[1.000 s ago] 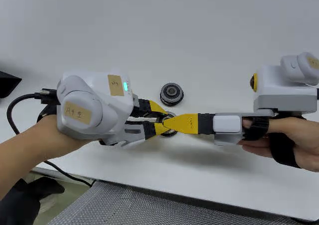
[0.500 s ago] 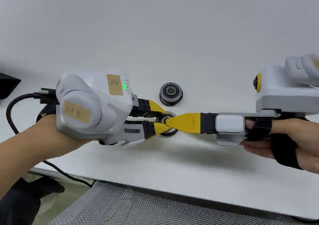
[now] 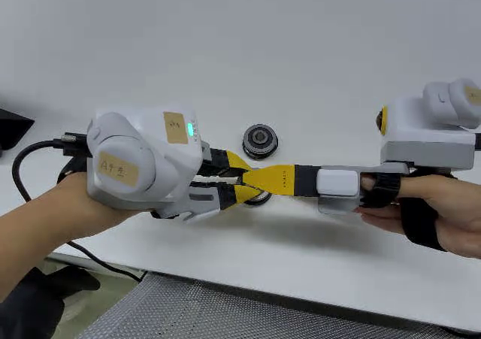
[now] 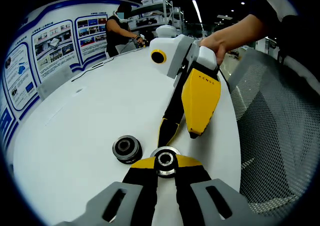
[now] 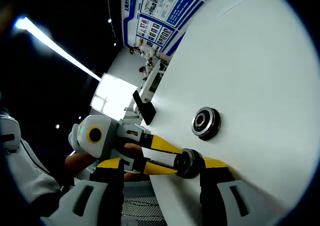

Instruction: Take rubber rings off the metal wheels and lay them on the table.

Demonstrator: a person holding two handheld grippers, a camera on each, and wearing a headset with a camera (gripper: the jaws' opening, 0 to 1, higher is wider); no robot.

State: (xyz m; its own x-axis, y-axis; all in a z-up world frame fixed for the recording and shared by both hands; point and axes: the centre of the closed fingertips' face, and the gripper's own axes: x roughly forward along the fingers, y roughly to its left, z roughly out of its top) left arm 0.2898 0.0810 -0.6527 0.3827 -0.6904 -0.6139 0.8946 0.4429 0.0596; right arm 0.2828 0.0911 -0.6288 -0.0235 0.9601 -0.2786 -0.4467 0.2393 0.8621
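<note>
In the head view the right tongs [image 3: 249, 180] cover most of the gripped wheel [image 3: 260, 198].

white left gripper [image 3: 242, 184], right gripper [image 3: 252, 180]: yellow jaws, tan labels [image 3: 175, 128], black cable [image 3: 22, 159].

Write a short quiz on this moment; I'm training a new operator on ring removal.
1. True or false: the left gripper is shut on a metal wheel.
2. Where is the second wheel?
3. The right gripper has its jaws: A) open, B) shut on a cable, C) shut on a loose rubber ring.
Key: 1 true; 2 lying on the table, apart from both grippers; 3 A.
</note>
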